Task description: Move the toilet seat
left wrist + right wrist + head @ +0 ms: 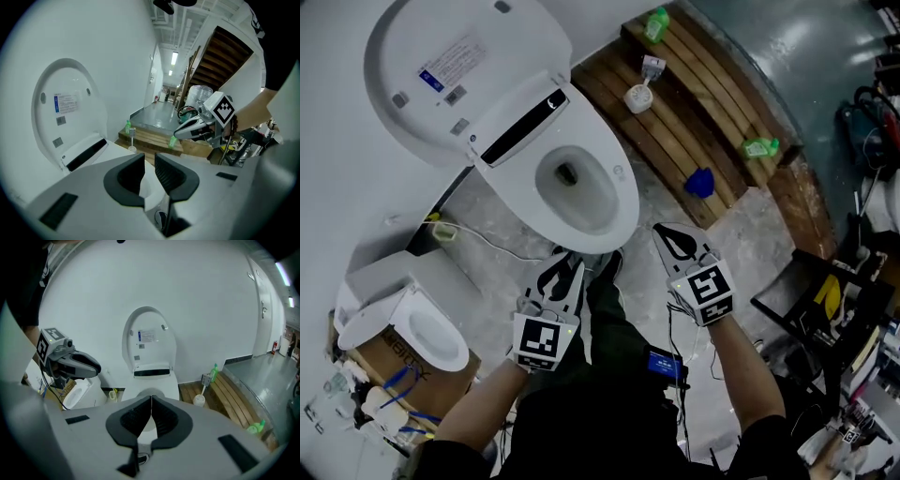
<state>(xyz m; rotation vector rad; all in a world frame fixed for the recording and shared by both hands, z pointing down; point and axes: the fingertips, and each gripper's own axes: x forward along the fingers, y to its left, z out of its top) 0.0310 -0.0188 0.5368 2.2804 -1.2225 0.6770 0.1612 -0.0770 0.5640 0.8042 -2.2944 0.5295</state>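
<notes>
Wall point(337, 159) backs raised toilet seat point(441, 80), beyond left tool point(567, 267) (ajar), right tool point(670, 234) (closed).

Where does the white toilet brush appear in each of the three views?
Head view: toilet brush upper centre, on the wooden platform.
Left gripper view: toilet brush near centre, just above the jaws.
Right gripper view: toilet brush right of centre, low.
Shared landmark: the raised toilet lid, left of it in every view.
</notes>
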